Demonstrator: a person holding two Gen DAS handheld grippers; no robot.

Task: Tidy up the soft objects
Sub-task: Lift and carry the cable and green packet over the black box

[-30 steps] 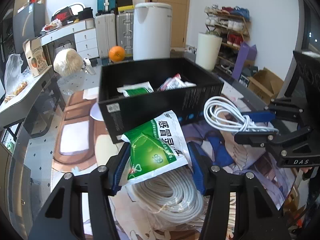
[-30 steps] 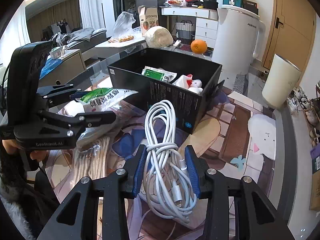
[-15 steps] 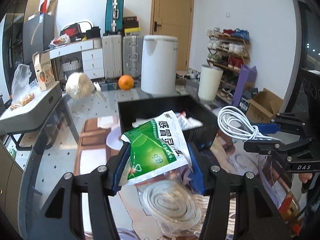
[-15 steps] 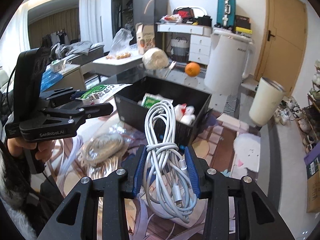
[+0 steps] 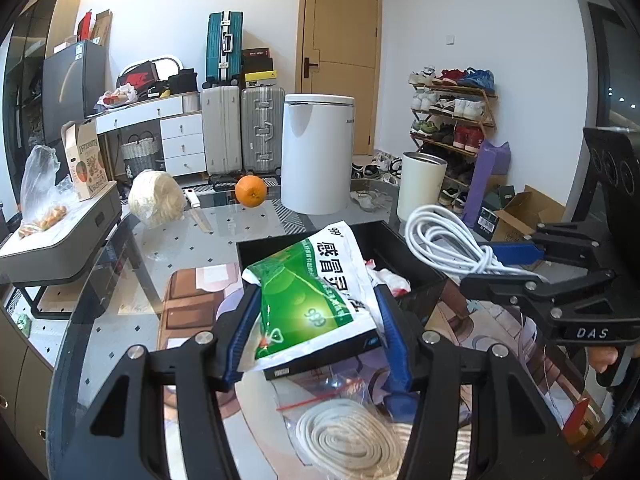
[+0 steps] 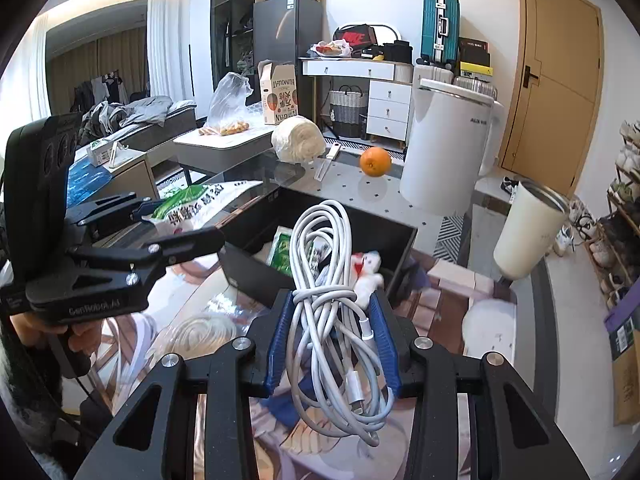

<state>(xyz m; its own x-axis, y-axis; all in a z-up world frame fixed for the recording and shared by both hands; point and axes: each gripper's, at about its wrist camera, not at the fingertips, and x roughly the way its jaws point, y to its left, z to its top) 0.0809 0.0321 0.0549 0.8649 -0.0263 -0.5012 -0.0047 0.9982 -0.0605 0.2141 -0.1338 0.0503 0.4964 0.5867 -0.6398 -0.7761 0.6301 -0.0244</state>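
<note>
Partway through, by the look of it. Left gripper (image 5: 316, 320) pinches a green medicine pouch (image 5: 316, 300) between its blue pads, pouch held in the air in front of the black box (image 5: 416, 276). Right gripper (image 6: 334, 340) is clamped on a bundled white cable (image 6: 324, 280), also off the table, loops hanging below the pads and rising above them toward the box.

Already in the box, per right wrist view: another green pouch (image 6: 285, 254) and a small white-and-red soft item (image 6: 370, 270); what else lies under them cannot be told.

Still outside: a coil of white rope in a clear bag (image 5: 352, 436), lying on the printed mat (image 6: 448, 432) just below the left gripper. A whitish wrapped bundle (image 5: 157, 198) and an orange (image 5: 250, 191) sit farther back on the glass table (image 5: 192, 248); whether they belong to the task is unclear.

Judgement: two items in hand need dropping into the box, then the bagged rope. Neither held item is over the box opening for certain yet.
</note>
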